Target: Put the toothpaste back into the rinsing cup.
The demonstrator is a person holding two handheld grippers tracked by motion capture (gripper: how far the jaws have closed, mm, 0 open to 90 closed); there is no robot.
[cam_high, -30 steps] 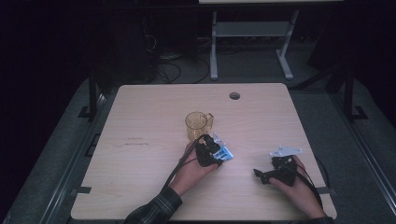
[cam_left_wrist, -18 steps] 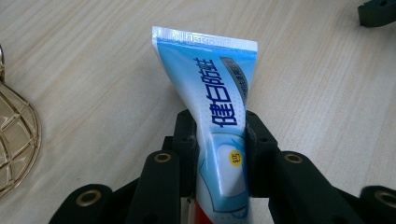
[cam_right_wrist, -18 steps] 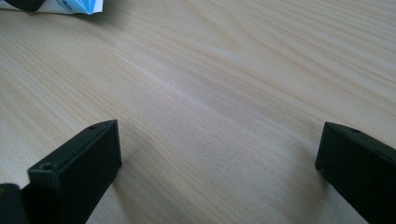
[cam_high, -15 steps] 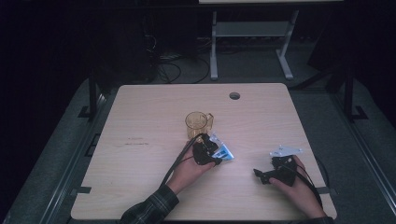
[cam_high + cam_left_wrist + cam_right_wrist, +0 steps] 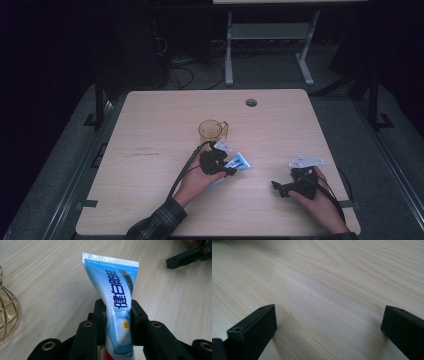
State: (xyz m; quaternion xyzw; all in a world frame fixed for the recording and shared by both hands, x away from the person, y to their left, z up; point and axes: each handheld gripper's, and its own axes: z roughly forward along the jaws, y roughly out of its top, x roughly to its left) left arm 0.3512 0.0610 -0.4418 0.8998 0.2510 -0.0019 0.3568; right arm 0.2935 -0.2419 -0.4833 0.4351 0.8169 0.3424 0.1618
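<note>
The left gripper (image 5: pixel 117 315), angled toward an amber glass mug (image 5: pixel 212 131), pinches a blue-and-white toothpaste tube (image 5: pixel 117 292), its cap end hidden. The right gripper (image 5: pixel 329 322) rests wide over the pale wooden table (image 5: pixel 150 125).

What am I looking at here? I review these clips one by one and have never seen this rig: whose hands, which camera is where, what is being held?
A person sits at a wooden table and holds hand-operated black tongs in each hand; there is no robot arm. The wide picture comes from a fixed camera above. The other two come from cameras riding on each pair of tongs.

The left tongs are shut on a blue and white toothpaste tube, seen close up in the left gripper view. Just beyond them stands an amber glass mug.

The right tongs are open, holding nothing, with bare wood between them.
</note>
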